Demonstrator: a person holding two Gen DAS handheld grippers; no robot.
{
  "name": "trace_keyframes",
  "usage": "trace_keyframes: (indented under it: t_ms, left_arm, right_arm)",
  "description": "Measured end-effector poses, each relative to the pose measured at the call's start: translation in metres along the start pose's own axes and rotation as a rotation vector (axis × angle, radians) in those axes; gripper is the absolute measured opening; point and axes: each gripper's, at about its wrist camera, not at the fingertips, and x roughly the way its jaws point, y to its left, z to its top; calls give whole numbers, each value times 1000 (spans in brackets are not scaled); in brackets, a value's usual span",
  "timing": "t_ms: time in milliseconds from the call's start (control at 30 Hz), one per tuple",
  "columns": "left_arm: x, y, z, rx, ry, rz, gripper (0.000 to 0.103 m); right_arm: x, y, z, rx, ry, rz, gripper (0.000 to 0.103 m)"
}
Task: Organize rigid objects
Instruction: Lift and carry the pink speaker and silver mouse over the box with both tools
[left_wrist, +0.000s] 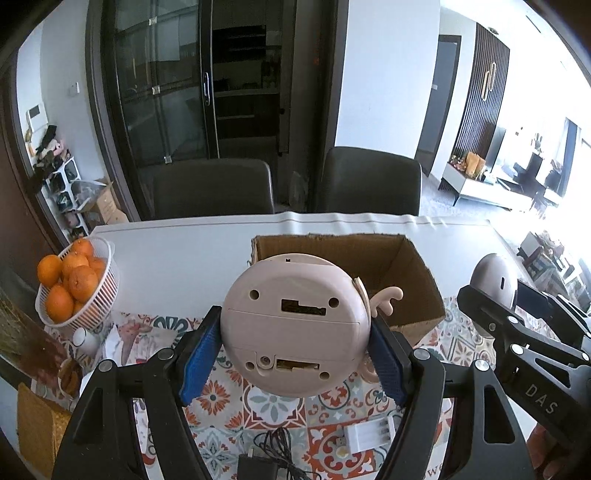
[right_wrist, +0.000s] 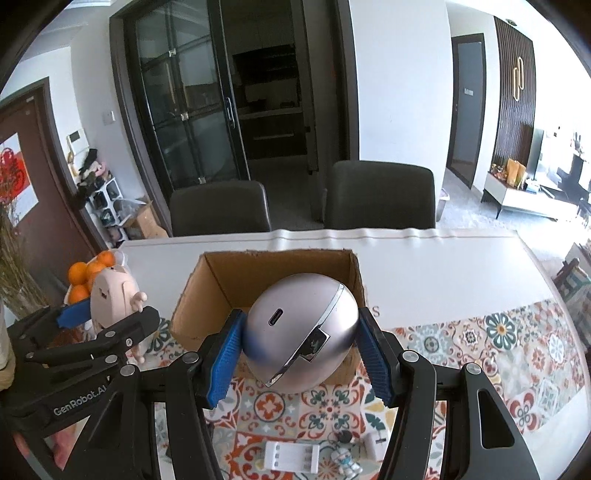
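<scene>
Left gripper (left_wrist: 295, 354) clamping round pink plastic toy (left_wrist: 295, 328), right gripper (right_wrist: 299, 350) gripping smooth silver egg-shaped device (right_wrist: 301, 332) — cardboard box (right_wrist: 221, 280) beyond.

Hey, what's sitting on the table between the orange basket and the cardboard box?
In the left wrist view, only bare white tabletop lies between the orange basket and the cardboard box. In the right wrist view, the left gripper's pink toy hides that stretch.

"DAS" on right gripper (left_wrist: 491, 295); "GenRobot.AI" on left gripper (right_wrist: 107, 317)
</scene>
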Motion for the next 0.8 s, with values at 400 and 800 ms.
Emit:
trace_keyframes:
  t_ms: [400, 800]
  left_arm:
    - [7, 3, 25, -8, -18, 2, 74]
    - [30, 0, 44, 11, 10, 17, 74]
  right_arm:
    - [8, 1, 26, -18, -38, 12, 60]
    - [37, -4, 48, -45, 8, 14, 61]
